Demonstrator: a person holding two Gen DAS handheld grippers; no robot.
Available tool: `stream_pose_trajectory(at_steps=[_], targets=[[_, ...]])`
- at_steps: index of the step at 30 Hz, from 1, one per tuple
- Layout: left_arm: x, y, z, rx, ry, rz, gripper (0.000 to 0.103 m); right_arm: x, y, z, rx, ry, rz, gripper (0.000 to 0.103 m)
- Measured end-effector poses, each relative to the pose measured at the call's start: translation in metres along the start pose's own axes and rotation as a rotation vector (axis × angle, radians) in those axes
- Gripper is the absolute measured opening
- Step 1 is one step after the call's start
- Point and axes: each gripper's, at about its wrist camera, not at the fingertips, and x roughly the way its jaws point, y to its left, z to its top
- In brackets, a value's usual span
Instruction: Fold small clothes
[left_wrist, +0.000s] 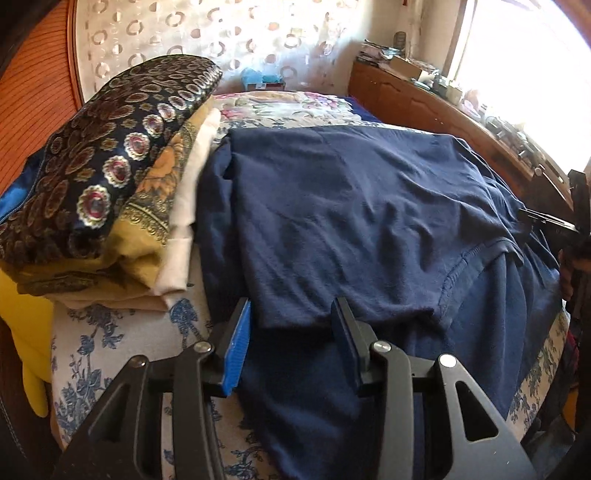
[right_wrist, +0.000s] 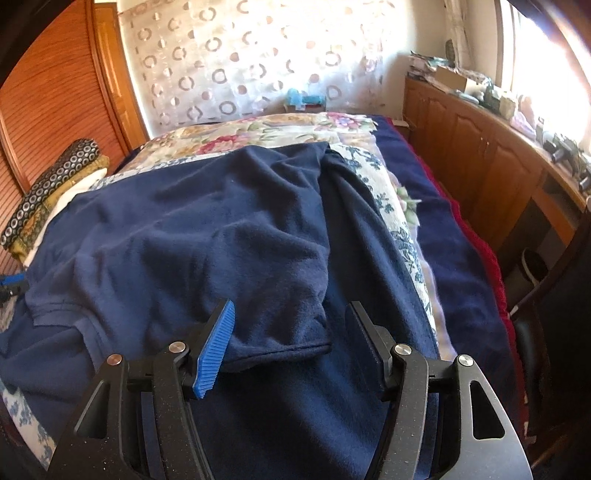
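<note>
We see a blue shirt (left_wrist: 351, 206) on the bed (right_wrist: 391, 206). Folded clothes (left_wrist: 110, 177) sit at nine o'clock. Our left gripper (left_wrist: 291, 314) and right gripper (right_wrist: 291, 314) have their jaws let go, holding nothing.

You have a navy fleece garment (left_wrist: 351, 206) spread rumpled across the bed (left_wrist: 122, 339), partly folded over itself, beside the stacked cloths (left_wrist: 122, 177).

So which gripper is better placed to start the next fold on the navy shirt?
Probably the right gripper: its open jaws straddle the folded-over sleeve cuff of the navy shirt. The left gripper is open too, over a plainer shirt edge.
</note>
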Motion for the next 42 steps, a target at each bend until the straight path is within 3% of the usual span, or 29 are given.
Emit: stream_pose_trajectory(at_steps=[4,6,7,9,11,12,16,20,27,34,42], targets=[[0.000,0.000,0.004,0.016,0.002,-0.011,0.035,0.000,0.000,0.001,-0.002,0.009,0.033,0.063],[0.003,-0.001,0.007,0.025,0.005,-0.021,0.018,0.002,0.003,0.001,-0.010,0.021,0.044,0.063],[0.003,-0.002,0.007,0.039,0.004,-0.031,0.016,0.003,0.005,0.001,-0.019,0.031,0.053,0.062],[0.001,-0.005,0.009,0.055,-0.006,-0.041,0.004,0.006,0.010,0.001,-0.047,0.039,0.044,0.034],[-0.009,-0.007,0.011,0.067,-0.044,-0.048,0.001,0.004,0.016,-0.001,-0.085,0.040,0.072,0.011],[-0.015,-0.008,0.012,0.070,-0.062,-0.050,0.000,0.003,0.018,-0.002,-0.094,0.034,0.080,0.009],[-0.045,-0.013,0.016,0.052,-0.164,-0.047,0.000,-0.015,0.019,-0.001,-0.105,-0.037,0.093,0.007],[-0.078,-0.020,0.017,0.041,-0.238,-0.089,0.000,-0.044,0.013,0.011,-0.079,-0.127,0.109,0.007],[-0.127,-0.033,-0.006,0.072,-0.311,-0.134,0.000,-0.106,-0.002,0.014,-0.077,-0.208,0.131,0.007],[-0.144,-0.043,-0.047,0.063,-0.292,-0.134,0.000,-0.147,-0.003,-0.015,-0.115,-0.211,0.123,0.007],[-0.109,-0.048,-0.085,0.061,-0.150,-0.067,0.007,-0.110,-0.004,-0.062,-0.104,-0.087,0.090,0.008]])
